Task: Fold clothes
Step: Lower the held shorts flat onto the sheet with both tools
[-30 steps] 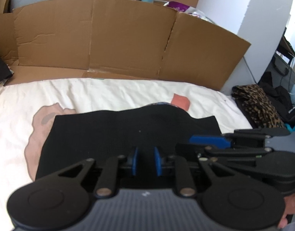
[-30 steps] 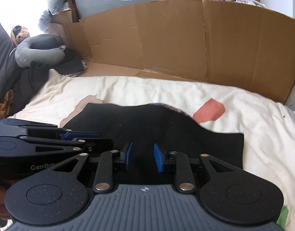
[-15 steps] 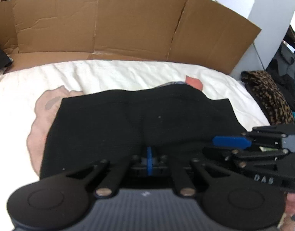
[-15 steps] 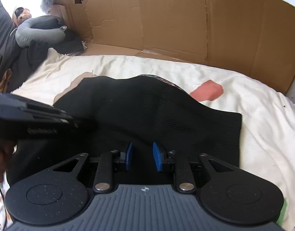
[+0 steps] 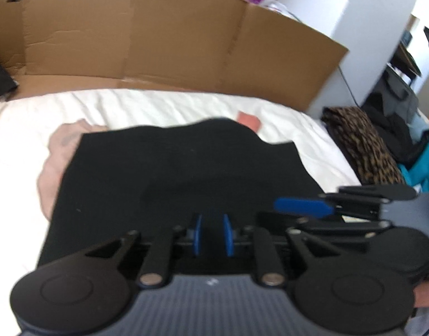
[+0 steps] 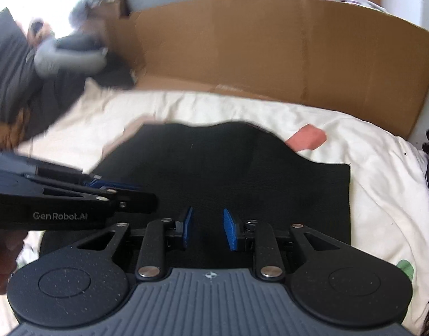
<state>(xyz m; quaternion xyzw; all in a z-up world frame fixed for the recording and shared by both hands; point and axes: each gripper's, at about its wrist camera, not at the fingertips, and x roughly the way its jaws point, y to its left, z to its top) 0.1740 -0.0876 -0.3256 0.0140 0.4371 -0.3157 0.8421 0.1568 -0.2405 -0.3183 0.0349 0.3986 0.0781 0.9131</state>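
A black garment (image 5: 180, 179) lies spread flat on my white bedsheet (image 5: 164, 103), directly ahead of and beneath both claws. My left claw (image 5: 211, 235) stands with its blue pads (image 5: 197, 233) parted and nothing between them, hovering over the near edge of the cloth. My right claw (image 6: 207, 229) is likewise open and empty, its pads set wider apart, poised above the same near edge and a little toward the cloth's right half. Each claw shows in the other's camera: the right one enters the left wrist view from the right side, the left one enters the right wrist view from the left, my hand (image 6: 1, 254) just visible at its handle. The garment's far edge humps up in the middle; a pink patch (image 6: 306, 138) on the sheet peeks out just beyond it. A brown cardboard wall (image 5: 158, 36) stands behind the bed, and a leopard-print cloth (image 5: 362, 145) lies heaped off the right side.
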